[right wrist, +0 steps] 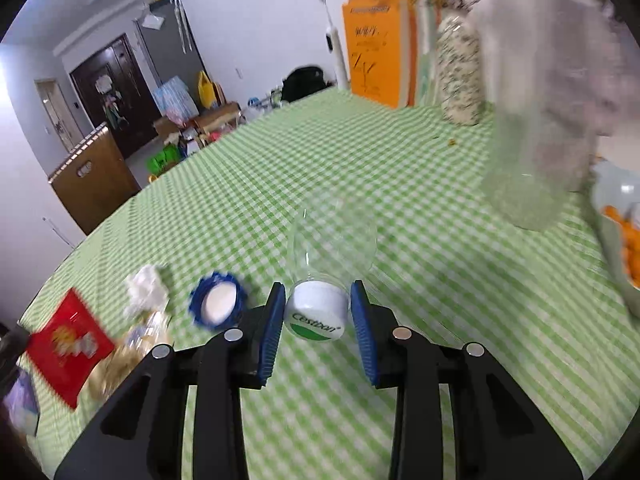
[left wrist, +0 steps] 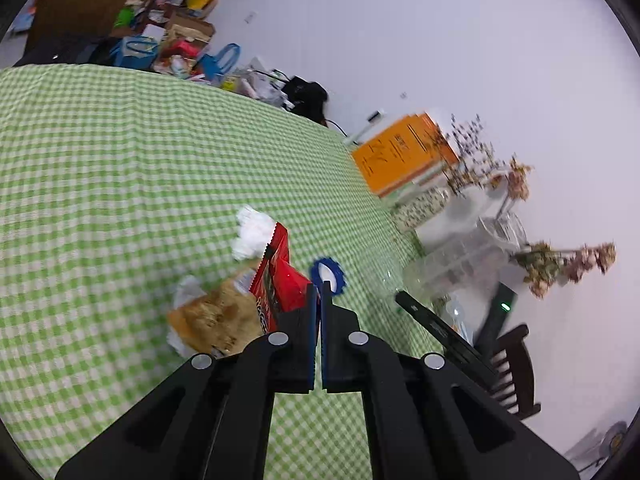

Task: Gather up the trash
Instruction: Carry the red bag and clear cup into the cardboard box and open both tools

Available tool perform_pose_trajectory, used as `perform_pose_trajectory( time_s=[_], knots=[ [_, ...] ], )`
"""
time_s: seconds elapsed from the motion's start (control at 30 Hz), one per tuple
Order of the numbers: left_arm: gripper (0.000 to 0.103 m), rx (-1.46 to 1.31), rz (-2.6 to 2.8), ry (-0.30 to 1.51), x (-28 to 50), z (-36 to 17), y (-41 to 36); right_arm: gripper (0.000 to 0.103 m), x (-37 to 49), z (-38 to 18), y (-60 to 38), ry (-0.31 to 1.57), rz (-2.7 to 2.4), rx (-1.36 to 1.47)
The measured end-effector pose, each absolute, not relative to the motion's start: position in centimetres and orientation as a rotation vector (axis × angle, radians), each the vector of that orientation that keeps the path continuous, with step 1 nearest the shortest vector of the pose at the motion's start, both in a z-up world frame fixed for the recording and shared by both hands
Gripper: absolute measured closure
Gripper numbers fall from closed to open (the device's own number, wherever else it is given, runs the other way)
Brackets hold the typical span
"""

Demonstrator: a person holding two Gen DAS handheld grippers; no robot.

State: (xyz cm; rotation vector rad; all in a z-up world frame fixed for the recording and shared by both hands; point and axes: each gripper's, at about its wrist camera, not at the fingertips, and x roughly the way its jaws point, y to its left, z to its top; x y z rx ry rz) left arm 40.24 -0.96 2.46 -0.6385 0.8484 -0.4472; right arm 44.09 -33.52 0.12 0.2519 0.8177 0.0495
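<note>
Trash lies on a green checked tablecloth [left wrist: 120,160]. In the left wrist view my left gripper [left wrist: 320,292] is shut and empty, just right of a red snack wrapper [left wrist: 280,280], a tan crumpled wrapper [left wrist: 216,320] and a white crumpled tissue [left wrist: 254,232]; a blue toothed cap [left wrist: 328,274] lies just beyond its tips. In the right wrist view my right gripper [right wrist: 318,300] is open around a clear plastic bottle [right wrist: 332,240] lying on its side, its white label end [right wrist: 316,312] between the pads. The blue cap [right wrist: 218,304], tissue [right wrist: 146,288] and red wrapper [right wrist: 68,344] lie to its left.
An orange book [right wrist: 376,40], a speckled vase [right wrist: 460,72] with dried flowers, a large clear jar [right wrist: 548,100] and a bowl with orange pieces [right wrist: 624,240] stand at the table's far right. Boxes and bags [left wrist: 172,40] clutter the floor beyond the table.
</note>
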Motion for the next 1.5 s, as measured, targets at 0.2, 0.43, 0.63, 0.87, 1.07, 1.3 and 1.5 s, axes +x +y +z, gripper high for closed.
perform_pose_trajectory(
  time_s=[0.2, 0.43, 0.63, 0.87, 1.07, 1.3, 1.5],
  knots=[
    [0.103, -0.544, -0.541, 0.857, 38.7, 3.6, -5.8, 0.071, 36.1, 2.3, -36.6, 0.779, 0.053, 0.278],
    [0.103, -0.449, -0.667, 0.837, 35.2, 5.8, -10.7, 0.072, 26.0, 4.9, -42.2, 0.705, -0.013, 0.356],
    [0.103, -0.384, -0.787, 0.819, 31.5, 7.6, -14.8, 0.072, 15.6, 5.8, -48.5, 0.624, -0.173, 0.428],
    [0.103, -0.261, -0.909, 0.861, 27.4, 7.5, -21.1, 0.071, 4.6, 1.9, -56.6, 0.647, -0.402, 0.563],
    [0.103, -0.168, -0.977, 0.908, 24.9, 7.3, -27.1, 0.071, -0.1, -4.2, -61.2, 0.719, -0.504, 0.675],
    [0.103, -0.065, -1.021, 0.948, 22.0, 6.6, -33.7, 0.036, -0.8, -9.6, -65.3, 0.755, -0.426, 0.884],
    [0.103, 0.025, -1.077, 0.998, 19.6, 4.9, -39.9, 0.032, -2.8, -10.9, -67.7, 0.837, -0.615, 0.851]
  ],
)
